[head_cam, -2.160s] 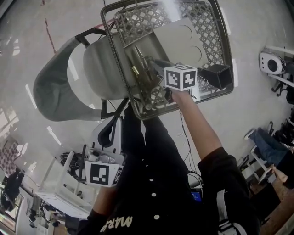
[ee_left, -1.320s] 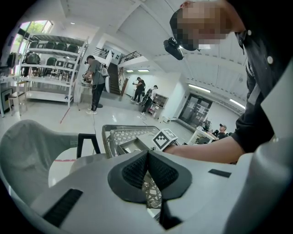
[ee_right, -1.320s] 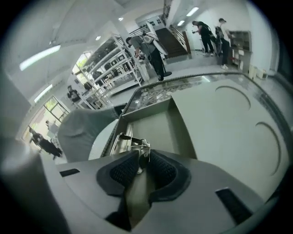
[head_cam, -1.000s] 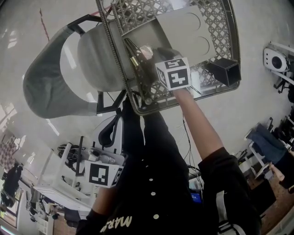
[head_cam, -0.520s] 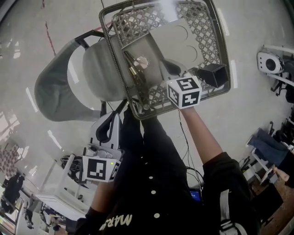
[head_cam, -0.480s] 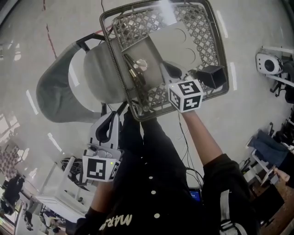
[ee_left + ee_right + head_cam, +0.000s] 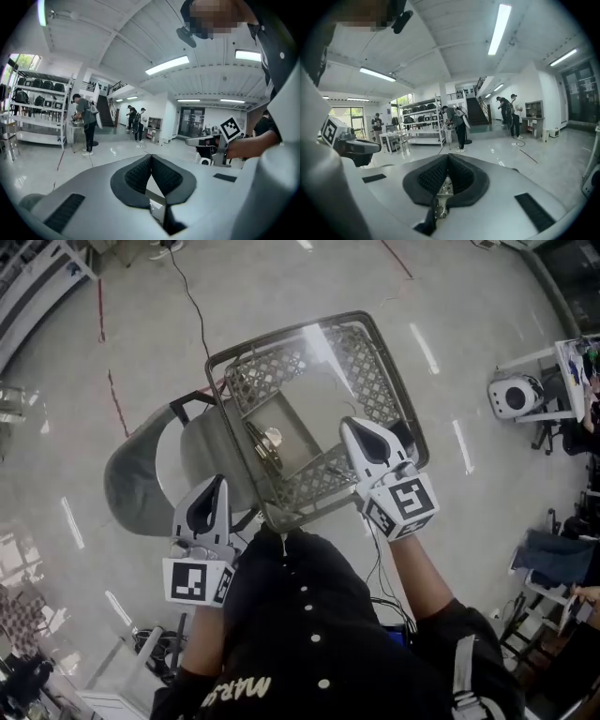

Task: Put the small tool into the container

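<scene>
Small tool point(image 7: 265, 441) now lies loose in the wire basket point(image 7: 372, 373), right gripper point(image 7: 357, 426) has pulled back out with jaws closed on nothing, left gripper point(image 7: 217, 484) likewise closed and empty, so placement looks done.

Inside the grey, diamond-latticed metal basket point(image 7: 281, 371) the small tool point(image 7: 267, 439) showed brass with a pale head, while at the basket's near rim the left gripper point(image 7: 216, 486) and right gripper point(image 7: 356, 427) were white with black pads point(image 7: 136, 176) and black-and-white square markings.
</scene>
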Motion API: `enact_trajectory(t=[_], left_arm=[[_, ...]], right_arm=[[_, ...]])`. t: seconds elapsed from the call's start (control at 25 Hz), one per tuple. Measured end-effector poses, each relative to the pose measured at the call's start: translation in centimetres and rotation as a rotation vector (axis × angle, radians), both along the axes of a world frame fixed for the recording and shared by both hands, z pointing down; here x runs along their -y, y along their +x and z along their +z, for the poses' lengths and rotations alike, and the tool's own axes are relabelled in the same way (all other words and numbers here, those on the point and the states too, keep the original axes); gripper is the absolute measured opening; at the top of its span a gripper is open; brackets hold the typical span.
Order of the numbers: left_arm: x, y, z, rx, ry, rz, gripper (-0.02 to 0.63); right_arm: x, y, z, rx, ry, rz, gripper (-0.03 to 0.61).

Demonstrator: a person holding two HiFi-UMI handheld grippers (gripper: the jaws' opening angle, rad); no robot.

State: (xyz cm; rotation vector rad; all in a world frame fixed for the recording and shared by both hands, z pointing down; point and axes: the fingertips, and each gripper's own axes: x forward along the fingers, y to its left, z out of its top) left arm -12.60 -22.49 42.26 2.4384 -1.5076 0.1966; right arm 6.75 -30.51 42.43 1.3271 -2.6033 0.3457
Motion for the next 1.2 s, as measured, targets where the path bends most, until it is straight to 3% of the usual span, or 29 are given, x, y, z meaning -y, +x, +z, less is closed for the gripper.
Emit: enact_trajectory(t=[0.24, 0.52, 0.84, 1.2], left_arm=[[1.6, -1.2, -4.7, 0.025, 0.089, -0.022, 0.026], [2.6, -3.2, -6.9, 0.058, 0.171, -0.047, 0.026], [2.7, -4.5, -7.2, 0.058, 0.182, -0.082, 0.026], [2.5, -4.4, -7.4, 0.081, 0.194, -0.077, 0.026]], right_arm=[[-2.2, 2.8, -6.2, 0.048, 0.09, 0.068, 0.012], [-3.2, 6.7, -10.5, 0.12, 0.189, 0.199, 0.012], [-3.6, 9.8, -12.9, 0.132, 0.282, 0.311, 0.012], [-3.0, 9.4, -13.3, 0.108, 0.311, 0.303, 0.012]])
